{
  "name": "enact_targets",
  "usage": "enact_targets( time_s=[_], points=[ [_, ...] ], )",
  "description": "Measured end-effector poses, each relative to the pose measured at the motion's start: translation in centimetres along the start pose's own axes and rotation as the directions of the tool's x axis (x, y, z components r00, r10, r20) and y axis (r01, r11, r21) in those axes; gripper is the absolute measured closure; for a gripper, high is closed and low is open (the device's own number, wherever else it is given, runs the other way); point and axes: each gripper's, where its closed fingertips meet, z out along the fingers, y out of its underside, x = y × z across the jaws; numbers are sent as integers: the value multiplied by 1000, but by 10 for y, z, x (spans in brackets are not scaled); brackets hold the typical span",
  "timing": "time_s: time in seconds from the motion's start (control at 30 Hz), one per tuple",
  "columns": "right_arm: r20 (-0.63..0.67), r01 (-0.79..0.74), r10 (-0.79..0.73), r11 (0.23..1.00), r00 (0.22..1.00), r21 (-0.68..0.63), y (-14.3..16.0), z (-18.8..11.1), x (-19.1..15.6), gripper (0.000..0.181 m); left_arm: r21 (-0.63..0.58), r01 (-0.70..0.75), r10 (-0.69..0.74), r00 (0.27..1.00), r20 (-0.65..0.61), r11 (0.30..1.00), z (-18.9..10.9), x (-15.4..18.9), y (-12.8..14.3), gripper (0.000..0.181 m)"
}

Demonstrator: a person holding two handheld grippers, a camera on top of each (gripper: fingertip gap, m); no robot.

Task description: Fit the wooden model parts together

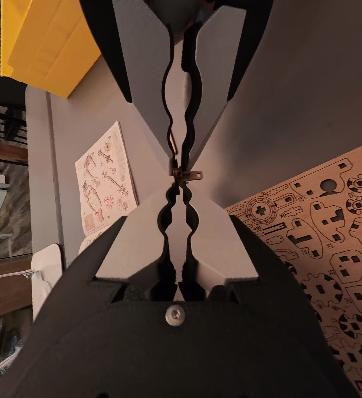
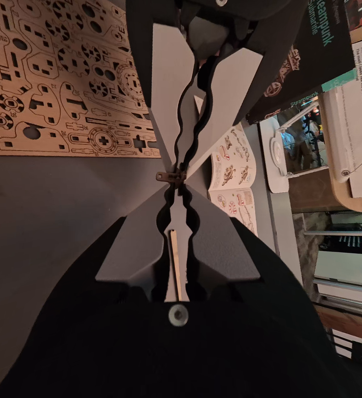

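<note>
Above the grey table (image 1: 283, 107), tip to tip, I have my left gripper (image 1: 177, 187) and right gripper (image 2: 176, 187) each clamped on the small wooden part (image 1: 194, 174), bracing both ends for the fit; the sheet (image 1: 326, 237) lies beside.

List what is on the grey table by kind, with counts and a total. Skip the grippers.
Laser-cut wooden parts sheet: 1
Instruction booklet: 1
Yellow envelope: 1
Black model box: 1
Total: 4
</note>
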Motion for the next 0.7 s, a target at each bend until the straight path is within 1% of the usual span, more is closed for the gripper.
enact_targets(
  time_s=[0.1, 0.2, 0.3, 0.4, 0.57, 0.7],
  points=[
    [13, 8, -8, 1000, 1000, -11, 3, 3, -3, 175, -10, -21, 21, 1000, -3, 1000, 3, 2, 2, 178],
    [4, 53, -53, 998, 999, -35, 5, 5, -5, 173, 21, -24, 25, 1000, -13, 999, 2, 5, -3, 178],
    [-21, 87, -88, 995, 996, -54, 5, 3, -3, 175, 25, -31, 31, 1000, -3, 999, 1, 4, -4, 178],
    [-13, 59, -60, 995, 998, -86, 8, 6, -4, 175, 3, -27, 27, 1000, -1, 1000, 4, 4, -1, 178],
    [-21, 96, -101, 984, 995, -152, 13, 10, -7, 176, -41, -41, 41, 999, 2, 998, 8, 7, 3, 178],
    [8, 45, -44, 987, 999, -152, 12, 8, -10, 178, -51, -27, 26, 999, -18, 998, 7, 9, 2, 178]
  ],
)
